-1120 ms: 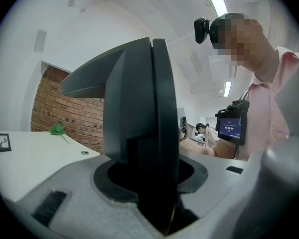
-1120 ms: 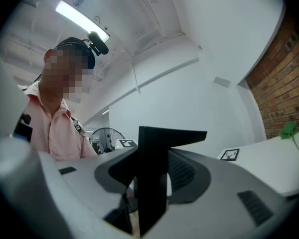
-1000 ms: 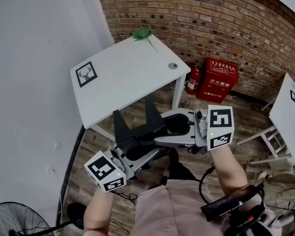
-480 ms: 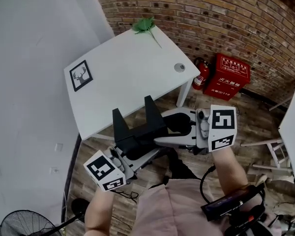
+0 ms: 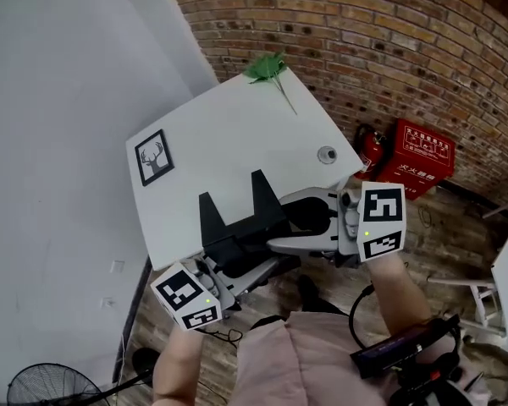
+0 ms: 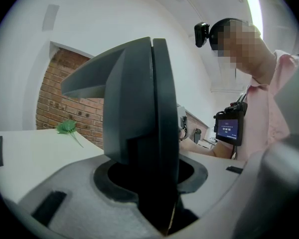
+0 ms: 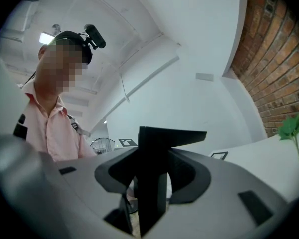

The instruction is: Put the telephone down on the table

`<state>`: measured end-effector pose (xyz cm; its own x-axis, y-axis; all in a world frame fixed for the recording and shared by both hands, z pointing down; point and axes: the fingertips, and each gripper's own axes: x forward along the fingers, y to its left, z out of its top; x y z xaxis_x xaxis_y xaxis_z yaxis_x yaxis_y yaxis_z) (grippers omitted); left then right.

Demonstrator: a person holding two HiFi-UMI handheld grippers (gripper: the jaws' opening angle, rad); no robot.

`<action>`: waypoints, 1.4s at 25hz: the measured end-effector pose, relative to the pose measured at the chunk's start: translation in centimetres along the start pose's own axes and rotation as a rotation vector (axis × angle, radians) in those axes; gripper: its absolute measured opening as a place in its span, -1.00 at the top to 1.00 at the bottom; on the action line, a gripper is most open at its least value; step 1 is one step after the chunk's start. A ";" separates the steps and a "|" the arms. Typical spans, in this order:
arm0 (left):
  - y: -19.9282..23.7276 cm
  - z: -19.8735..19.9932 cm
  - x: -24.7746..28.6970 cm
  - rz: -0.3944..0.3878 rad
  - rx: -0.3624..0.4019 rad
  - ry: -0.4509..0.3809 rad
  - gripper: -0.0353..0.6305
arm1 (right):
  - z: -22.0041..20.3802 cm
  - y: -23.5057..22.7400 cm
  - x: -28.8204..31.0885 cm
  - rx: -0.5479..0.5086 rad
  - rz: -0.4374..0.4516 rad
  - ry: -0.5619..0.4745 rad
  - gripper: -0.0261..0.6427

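**Three Cameras, One Tabletop**

The head camera looks steeply down past the person (image 5: 296, 358) onto the white table (image 5: 237, 134) and the brick wall (image 5: 389, 41). One camera rides low on the left gripper (image 5: 241, 259) and another on the right gripper (image 5: 284, 222), each close behind its jaws — the black telephone (image 5: 237, 222) fills both middles. All three views share the table's green sprig (image 5: 269, 66); both gripper views also tilt up at the person.

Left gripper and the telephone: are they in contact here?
Touching. The left gripper view shows the left gripper with its jaws closed on the telephone, whose dark lower edge sits pinched in the slot between them.
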<state>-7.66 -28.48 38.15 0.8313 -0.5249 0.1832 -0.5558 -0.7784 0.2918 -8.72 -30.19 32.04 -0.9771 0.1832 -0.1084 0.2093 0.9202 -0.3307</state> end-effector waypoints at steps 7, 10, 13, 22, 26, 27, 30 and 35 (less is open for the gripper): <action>2.9 2.6 1.6 0.061 0.038 -0.022 0.38 | 2.7 -2.9 -0.3 -0.040 0.063 -0.006 0.39; 4.1 3.2 1.8 0.078 0.043 -0.030 0.38 | 3.2 -4.1 0.0 -0.045 0.080 -0.001 0.39; 5.7 3.3 1.4 0.091 0.038 -0.037 0.38 | 3.2 -5.4 1.0 -0.044 0.089 0.007 0.39; 13.7 3.3 0.3 0.061 -0.014 -0.056 0.38 | 2.9 -12.6 5.2 -0.007 0.050 0.044 0.38; 18.2 3.9 -0.6 0.041 -0.031 -0.056 0.38 | 3.4 -16.6 7.8 0.005 0.023 0.052 0.38; 19.2 4.1 -0.9 0.035 -0.033 -0.054 0.38 | 3.6 -17.5 8.5 0.008 0.016 0.052 0.38; 22.1 5.3 -1.5 0.014 -0.015 -0.055 0.38 | 4.9 -19.9 10.2 -0.008 -0.001 0.052 0.38; 25.4 7.7 -2.9 -0.018 0.025 -0.065 0.38 | 7.2 -22.3 12.8 -0.053 -0.034 0.040 0.38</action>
<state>-24.29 -49.42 37.77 0.8393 -0.5312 0.1160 -0.5412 -0.7962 0.2704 -25.64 -50.82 31.29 -0.9845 0.1644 -0.0602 0.1748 0.9428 -0.2837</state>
